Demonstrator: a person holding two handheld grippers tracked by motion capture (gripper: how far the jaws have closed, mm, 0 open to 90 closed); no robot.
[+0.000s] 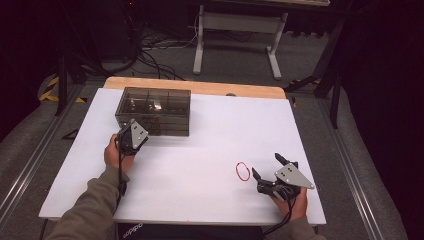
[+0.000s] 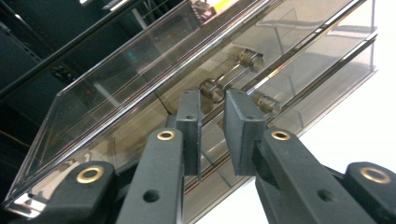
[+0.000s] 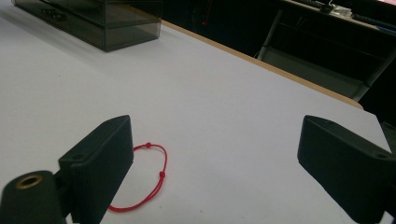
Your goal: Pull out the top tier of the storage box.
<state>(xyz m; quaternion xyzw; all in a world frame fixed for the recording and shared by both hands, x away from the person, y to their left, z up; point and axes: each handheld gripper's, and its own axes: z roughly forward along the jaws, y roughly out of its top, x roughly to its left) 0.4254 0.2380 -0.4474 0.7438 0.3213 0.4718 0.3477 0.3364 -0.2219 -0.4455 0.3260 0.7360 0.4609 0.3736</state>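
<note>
Left tongs: my left gripper is at the front face of the smoked plastic box, near its left corner; my left hand is behind it.
Left jaw state: the 2 pads stand close together with a narrow gap, right against a small metal handle on the box front. I cannot tell whether they pinch anything.
Box: on the white table, far left part, lid shut, inner dividers visible through the walls.
Right tongs: my right gripper rests low at the near right of the table, jaws spread wide, nothing between them.
Red cord loop: the bracelet lies flat on the table just beside the right gripper's left jaw, well apart from the box.
</note>
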